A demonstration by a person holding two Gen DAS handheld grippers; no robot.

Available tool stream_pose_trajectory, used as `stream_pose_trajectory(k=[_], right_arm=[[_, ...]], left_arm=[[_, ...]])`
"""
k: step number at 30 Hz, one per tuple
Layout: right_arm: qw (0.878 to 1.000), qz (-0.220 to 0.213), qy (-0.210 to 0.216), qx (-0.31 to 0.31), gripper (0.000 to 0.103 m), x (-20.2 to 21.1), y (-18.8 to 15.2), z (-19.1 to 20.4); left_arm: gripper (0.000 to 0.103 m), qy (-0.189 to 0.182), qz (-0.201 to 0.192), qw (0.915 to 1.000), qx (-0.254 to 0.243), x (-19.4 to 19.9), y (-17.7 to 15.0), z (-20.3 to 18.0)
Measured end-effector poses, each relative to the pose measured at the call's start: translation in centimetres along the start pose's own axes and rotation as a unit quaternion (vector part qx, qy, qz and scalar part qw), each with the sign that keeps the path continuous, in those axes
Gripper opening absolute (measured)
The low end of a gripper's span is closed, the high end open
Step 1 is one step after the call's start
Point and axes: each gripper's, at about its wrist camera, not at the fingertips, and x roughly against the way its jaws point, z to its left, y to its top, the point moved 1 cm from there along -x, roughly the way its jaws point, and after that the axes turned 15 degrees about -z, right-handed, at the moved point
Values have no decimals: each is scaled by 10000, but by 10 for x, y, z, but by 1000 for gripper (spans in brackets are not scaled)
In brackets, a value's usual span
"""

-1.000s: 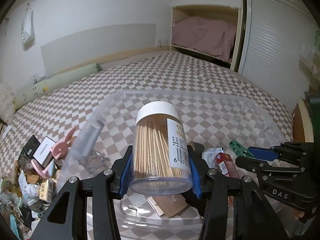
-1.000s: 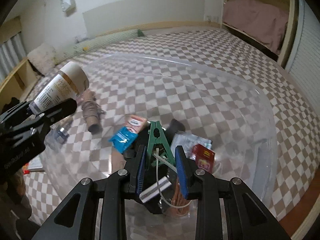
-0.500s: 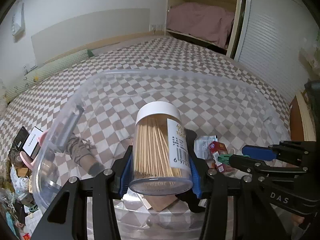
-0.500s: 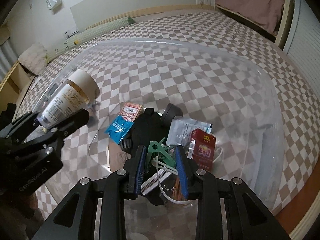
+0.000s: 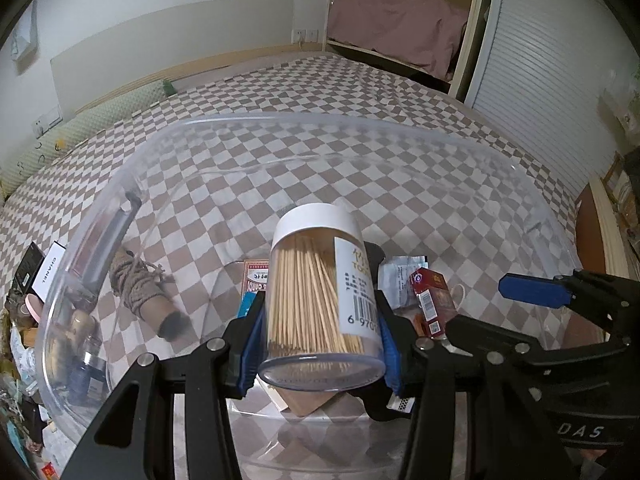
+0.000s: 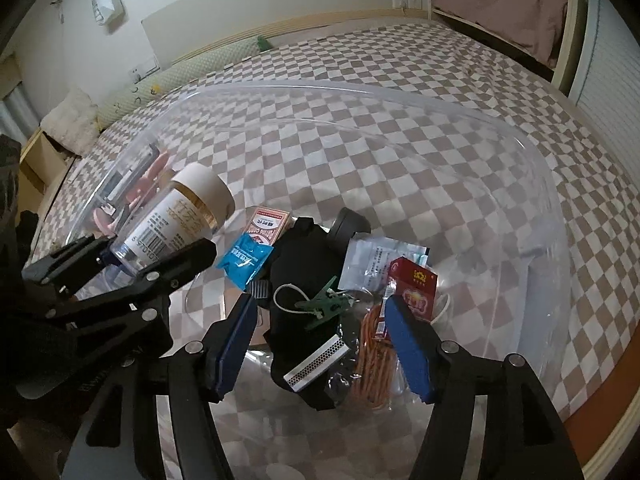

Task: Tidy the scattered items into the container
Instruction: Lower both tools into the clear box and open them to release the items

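Observation:
My left gripper (image 5: 320,344) is shut on a clear toothpick jar (image 5: 320,296) with a white cap, held over the clear plastic container (image 5: 280,120). The jar also shows in the right wrist view (image 6: 176,220), held at the left. My right gripper (image 6: 320,344) is open and empty above the container (image 6: 520,152). A green clip (image 6: 326,306) lies loose in the container just below and between its fingers, on a black item (image 6: 304,256). The right gripper also shows in the left wrist view (image 5: 532,292).
In the container lie a red cigarette pack (image 6: 412,288), a blue sachet (image 6: 244,258), a card box (image 6: 268,222), a white packet (image 6: 376,260) and orange bands (image 6: 372,360). Outside at the left lie a twine roll (image 5: 140,288) and clutter (image 5: 24,312).
My right gripper opened and let the green clip fall into the container. My left gripper carried the toothpick jar further in over the container.

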Motion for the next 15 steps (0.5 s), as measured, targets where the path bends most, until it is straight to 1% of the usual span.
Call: stream_pose_trajectory(k=[6,13,14,15], right_arm=[[10000,-5,-33,71,66,0,0,2],[10000,-4,-5,68,66,0,-1,2],[10000,-5,-9,66,66,0,-1,2],[10000,-5,-14,63,66,0,-1,2]], left_arm=[[49,112,-37,9999,108,0,1,4],[50,225,-32,9997,77,0,0,5],[51,235,-51,9997,78,1,0,5],[59,242,-93,9996,83,3,1,5]])
